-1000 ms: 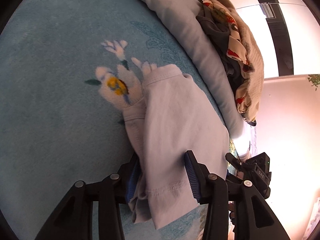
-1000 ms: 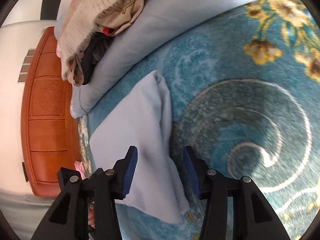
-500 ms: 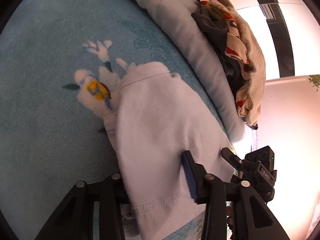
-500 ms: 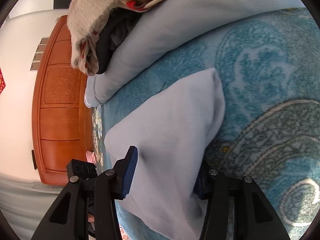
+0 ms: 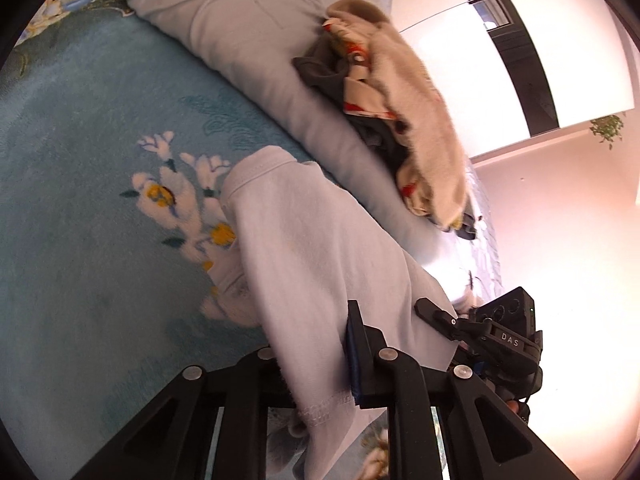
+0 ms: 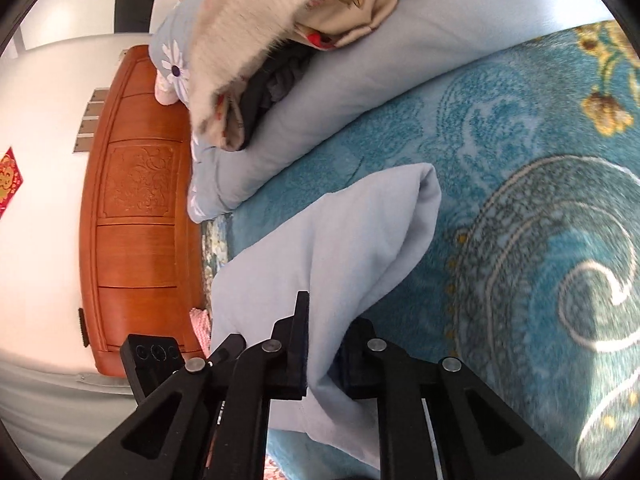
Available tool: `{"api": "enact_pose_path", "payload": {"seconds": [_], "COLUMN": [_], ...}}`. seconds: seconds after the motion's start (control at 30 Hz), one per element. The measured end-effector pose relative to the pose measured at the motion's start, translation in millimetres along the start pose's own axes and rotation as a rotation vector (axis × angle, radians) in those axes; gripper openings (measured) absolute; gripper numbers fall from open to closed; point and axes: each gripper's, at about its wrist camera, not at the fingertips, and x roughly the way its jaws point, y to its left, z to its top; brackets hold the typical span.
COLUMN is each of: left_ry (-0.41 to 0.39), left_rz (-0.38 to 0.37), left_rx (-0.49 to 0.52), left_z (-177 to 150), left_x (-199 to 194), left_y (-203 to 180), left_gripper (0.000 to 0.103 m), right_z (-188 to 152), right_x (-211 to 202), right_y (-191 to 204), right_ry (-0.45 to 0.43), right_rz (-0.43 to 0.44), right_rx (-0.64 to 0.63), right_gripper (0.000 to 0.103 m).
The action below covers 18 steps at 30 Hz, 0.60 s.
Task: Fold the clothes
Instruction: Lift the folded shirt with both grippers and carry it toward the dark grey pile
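Underneath everything, a teal plush blanket with white flowers and pale swirls [image 5: 80,184] [image 6: 520,184], spread ahead of both grippers. Beyond it, across the far side from each gripper, a long pale blue quilt roll [image 5: 256,48] [image 6: 344,92], topped with a heap of unfolded clothes in cream, red-patterned and dark grey fabric [image 5: 400,100] [image 6: 264,40]. Only from the right wrist: a carved orange-brown wooden headboard [image 6: 136,216] off to the gripper's left, with a red paper decoration [image 6: 8,178] on the white wall past it. Only from the left wrist: a black vertical frame against a bright window [image 5: 532,88], far ahead and to the right.

Closer in, a light blue knit garment, folded lengthwise [image 5: 316,264] [image 6: 348,248], running forward from between both pairs of fingers and lying on the blanket, ribbed hem end farthest from the left gripper. Left gripper [image 5: 316,364] narrowed onto the stitched near edge, cloth draped over the left finger. Right gripper [image 6: 324,356] pinched tight on a bunched fold of the same garment. Just right of the left gripper, the other tool's black body visible.
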Motion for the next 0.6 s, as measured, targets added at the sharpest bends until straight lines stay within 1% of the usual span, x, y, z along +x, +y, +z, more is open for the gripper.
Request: {"api": "enact_pose_path", "payload": {"seconds": [0.1, 0.23, 0.33, 0.43, 0.6], "left_ry": [0.004, 0.004, 0.004, -0.002, 0.009], "left_rz": [-0.020, -0.036, -0.055, -0.072, -0.107], "left_rx": [0.026, 0.106, 0.141, 0.185, 0.213], "left_z": [-11.5, -28.7, -39.0, -49.7, -67.1], "left_x": [-9.4, -19.8, -25.0, -26.7, -18.7], "left_y": [-23.7, -64.4, -92.5, -123.1, -166.4], "left_gripper": [0.018, 0.018, 0.019, 0.019, 0.019], "right_z": [-12.5, -28.7, -41.9, -52.0, -67.0], "right_x": [-26.9, -68.0, -99.7, -129.3, -184.2], "right_y": [10.7, 23.9, 31.0, 34.2, 32.5], "right_ry": [-0.024, -0.064, -0.111, -0.148, -0.217], "right_rz": [0.017, 0.026, 0.049, 0.056, 0.073], "right_rx": [-0.029, -0.061, -0.077, -0.097, -0.125], "right_gripper": [0.012, 0.012, 0.012, 0.012, 0.012]}}
